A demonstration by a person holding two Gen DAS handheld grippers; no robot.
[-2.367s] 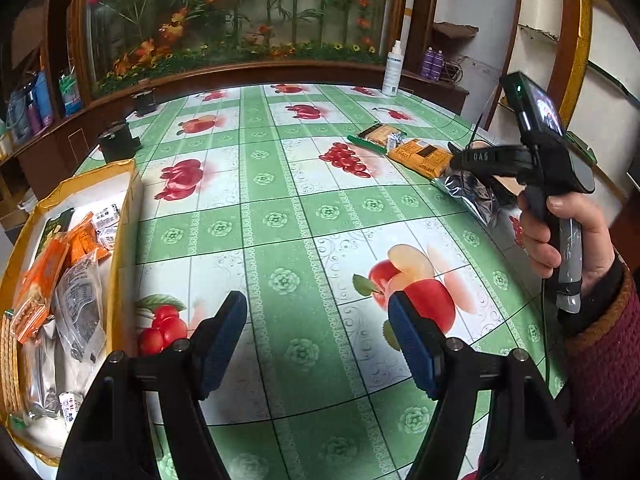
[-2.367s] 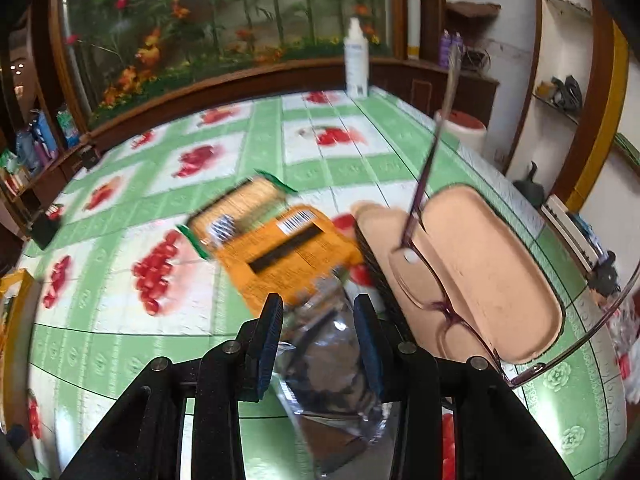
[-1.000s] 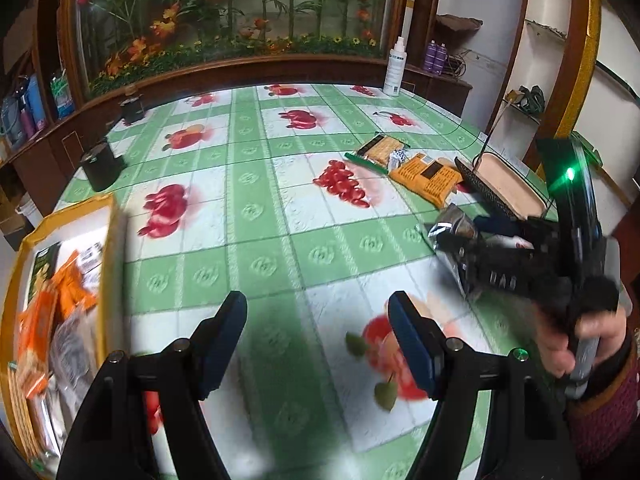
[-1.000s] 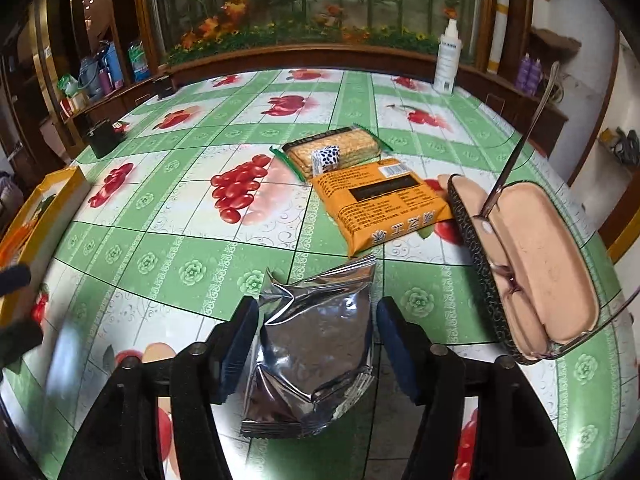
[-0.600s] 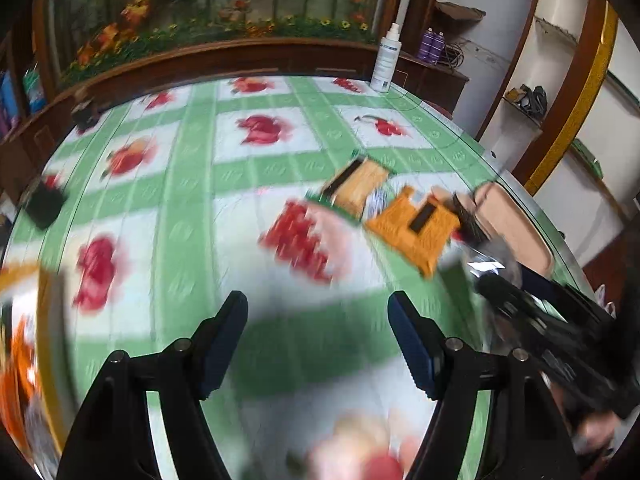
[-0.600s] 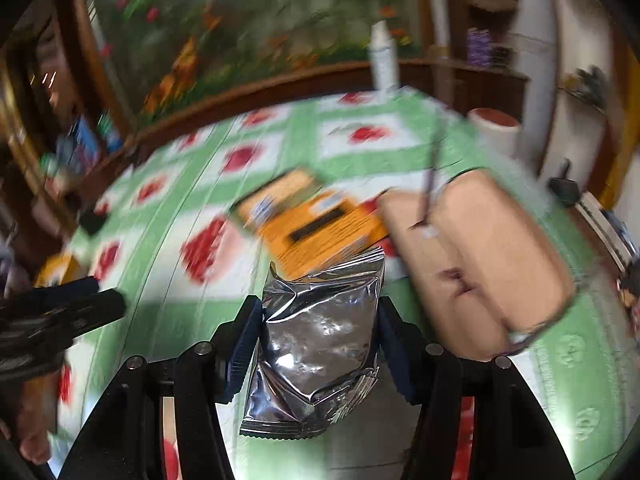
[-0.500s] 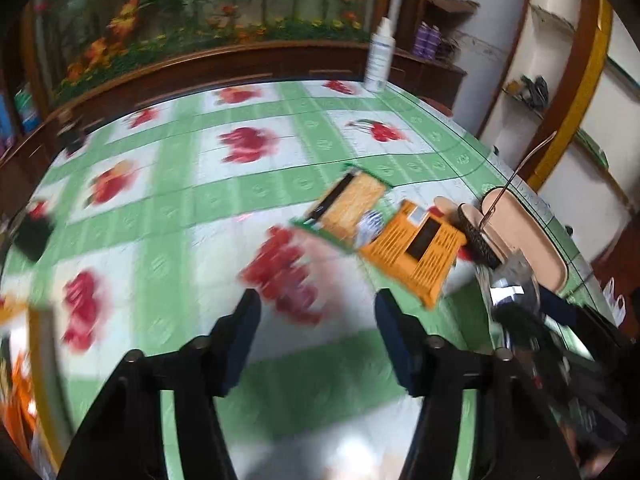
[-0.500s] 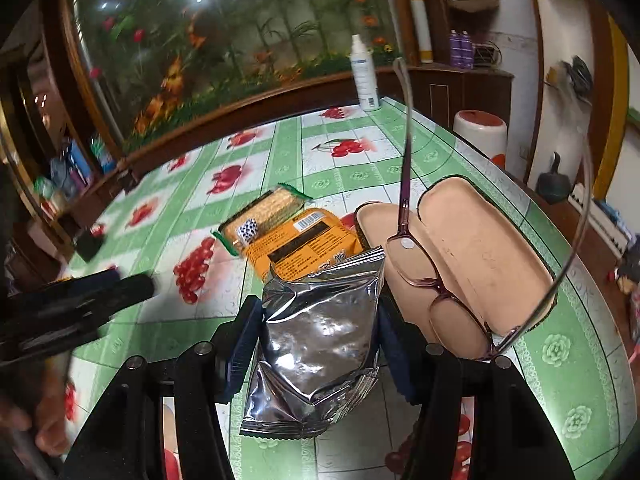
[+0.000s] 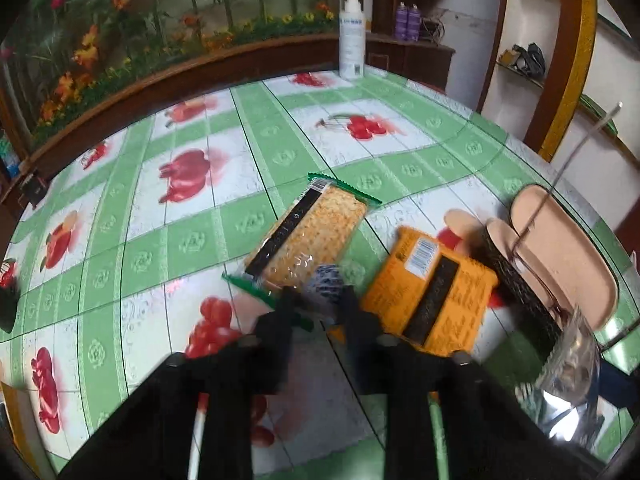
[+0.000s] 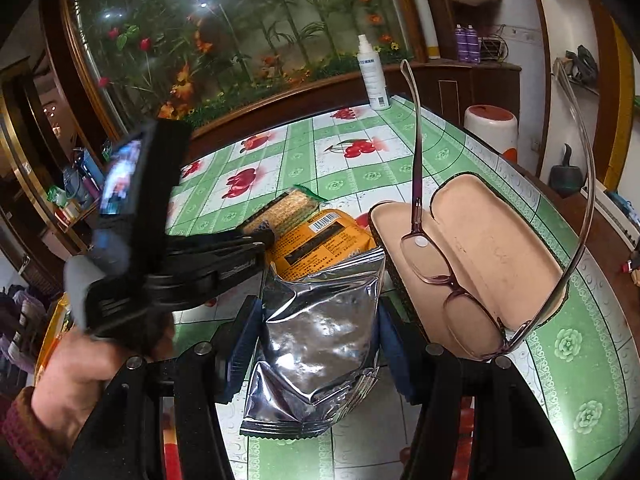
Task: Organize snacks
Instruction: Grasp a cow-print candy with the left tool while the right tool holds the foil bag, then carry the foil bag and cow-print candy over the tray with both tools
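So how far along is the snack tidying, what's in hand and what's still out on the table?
Done: nothing visible; the snack box is barely in view. In hand: the right gripper is clamped on the silver foil pouch, and the left gripper is closing over the end of the cracker pack. Left: the orange packet lies on the tablecloth beside the open glasses case.

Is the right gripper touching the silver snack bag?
Touching. The right wrist view shows the right gripper with both blue pads pressed against the sides of the silver snack bag.

Left gripper (image 9: 318, 300) jaws closing, angled downward; right gripper (image 10: 318, 344) jaws half-spread.
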